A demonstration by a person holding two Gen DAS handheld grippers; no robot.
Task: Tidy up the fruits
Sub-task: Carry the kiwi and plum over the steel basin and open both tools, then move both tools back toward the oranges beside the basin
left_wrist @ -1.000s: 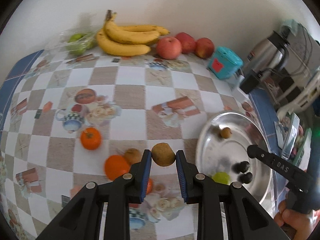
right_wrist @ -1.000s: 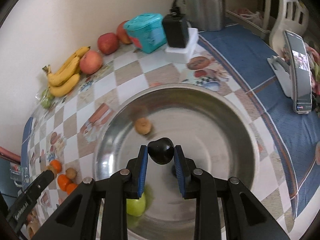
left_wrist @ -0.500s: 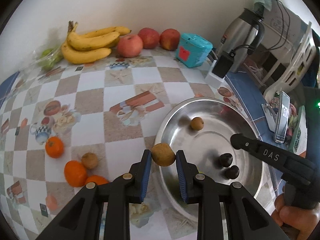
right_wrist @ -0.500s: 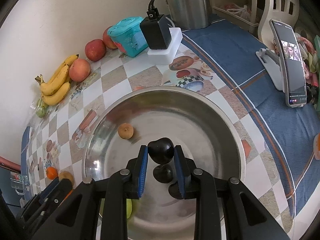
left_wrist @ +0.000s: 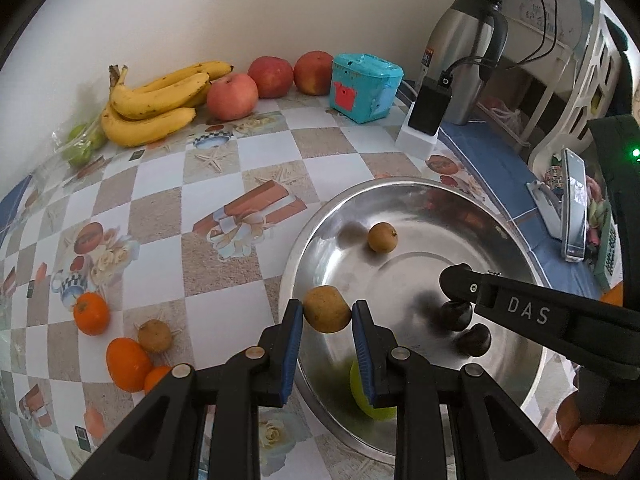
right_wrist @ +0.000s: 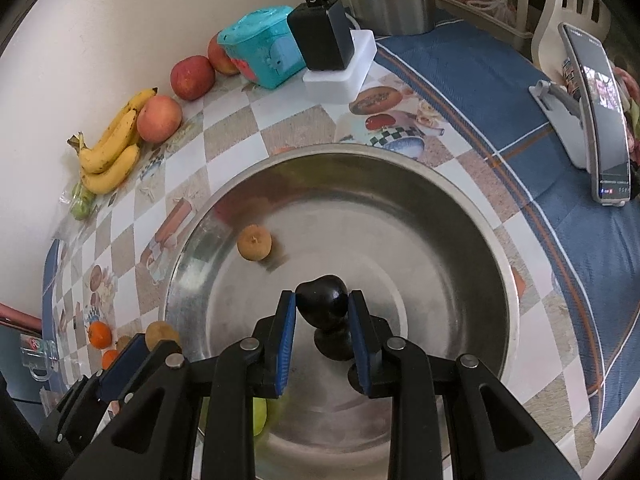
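Observation:
My left gripper (left_wrist: 326, 312) is shut on a brown round fruit (left_wrist: 327, 309) and holds it over the left rim of the steel bowl (left_wrist: 516, 248). My right gripper (right_wrist: 322, 306) is shut on a dark plum-like fruit (right_wrist: 323, 305) above the bowl's middle (right_wrist: 420, 264). In the bowl lie a small brown fruit (left_wrist: 382, 237), a dark fruit (left_wrist: 474, 340) and a green fruit (left_wrist: 360, 392), partly hidden by my fingers. On the table left of the bowl are oranges (left_wrist: 91, 313) and another brown fruit (left_wrist: 155, 335).
Bananas (left_wrist: 156, 100), three apples (left_wrist: 232, 96) and bagged green fruit (left_wrist: 80, 148) lie along the back wall. A teal box (left_wrist: 364, 88), a charger on a white block (left_wrist: 428, 116), a kettle (left_wrist: 464, 60) and a phone on a stand (left_wrist: 574, 208) stand at the right.
My left gripper has carried the brown fruit right, from over the table to over the bowl's rim. My right gripper stays over the bowl, still holding the dark fruit.

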